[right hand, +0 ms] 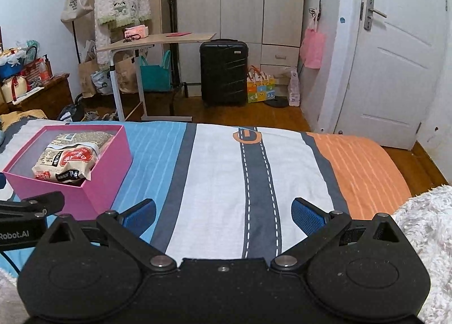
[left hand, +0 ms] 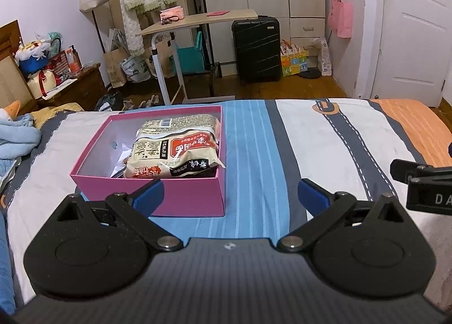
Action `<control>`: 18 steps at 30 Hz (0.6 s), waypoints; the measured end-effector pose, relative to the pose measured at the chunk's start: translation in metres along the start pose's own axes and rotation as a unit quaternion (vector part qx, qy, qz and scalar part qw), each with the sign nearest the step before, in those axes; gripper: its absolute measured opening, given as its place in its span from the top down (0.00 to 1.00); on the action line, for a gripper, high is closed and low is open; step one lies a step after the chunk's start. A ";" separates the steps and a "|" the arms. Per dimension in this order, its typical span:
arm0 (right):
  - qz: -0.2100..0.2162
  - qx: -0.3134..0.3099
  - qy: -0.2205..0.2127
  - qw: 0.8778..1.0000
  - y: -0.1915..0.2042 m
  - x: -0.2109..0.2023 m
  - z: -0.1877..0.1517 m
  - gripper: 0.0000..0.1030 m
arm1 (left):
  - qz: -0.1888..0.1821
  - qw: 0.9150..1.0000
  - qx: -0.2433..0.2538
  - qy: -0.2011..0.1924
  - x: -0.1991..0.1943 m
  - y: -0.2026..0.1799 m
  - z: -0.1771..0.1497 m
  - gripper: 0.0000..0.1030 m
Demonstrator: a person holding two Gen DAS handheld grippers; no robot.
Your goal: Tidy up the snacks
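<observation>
Left wrist view: the pink box [left hand: 180, 197] sits on the striped bedspread [left hand: 325, 140] with snack packets [left hand: 175, 149] piled inside, one lying on top of the others. The left gripper [left hand: 230, 192] hovers just in front of the box, spread wide and empty. To the box's right, the right gripper [right hand: 223, 212] is also spread and empty over bare bedding. No loose snacks show outside the box, so the sorting looks mostly finished.
</observation>
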State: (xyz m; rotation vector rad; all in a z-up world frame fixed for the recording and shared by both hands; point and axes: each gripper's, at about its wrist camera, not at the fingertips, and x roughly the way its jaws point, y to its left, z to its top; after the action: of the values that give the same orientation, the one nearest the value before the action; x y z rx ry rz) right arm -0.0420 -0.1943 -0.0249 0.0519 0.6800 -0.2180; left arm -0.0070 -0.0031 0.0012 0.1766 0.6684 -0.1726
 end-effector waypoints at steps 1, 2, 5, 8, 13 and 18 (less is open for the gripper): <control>0.000 0.000 0.000 1.000 0.000 0.000 0.000 0.00 | 0.001 1.000 -0.001 0.000 0.000 0.000 0.000 0.00; 0.001 0.000 -0.001 1.000 0.000 -0.001 0.000 0.00 | 0.002 1.000 -0.002 0.001 -0.001 0.000 0.000 0.00; 0.001 0.000 -0.003 1.000 0.000 -0.002 0.000 0.00 | 0.006 1.000 -0.003 0.003 0.000 -0.001 0.000 0.00; 0.001 0.002 -0.002 1.000 -0.001 -0.003 -0.001 0.00 | 0.010 1.000 0.005 0.001 0.000 -0.004 -0.002 0.00; -0.001 0.005 -0.001 1.000 -0.003 -0.003 0.000 0.00 | 0.017 1.000 0.022 -0.003 -0.001 -0.010 -0.004 0.00; -0.001 0.007 0.000 1.000 -0.003 -0.002 0.000 0.00 | 0.013 1.000 0.017 0.002 0.000 -0.010 -0.005 0.00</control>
State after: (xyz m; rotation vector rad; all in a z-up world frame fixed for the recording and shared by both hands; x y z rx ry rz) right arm -0.0446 -0.1970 -0.0235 0.0638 0.6796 -0.2244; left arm -0.0123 -0.0118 -0.0033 0.2179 0.6671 -0.1593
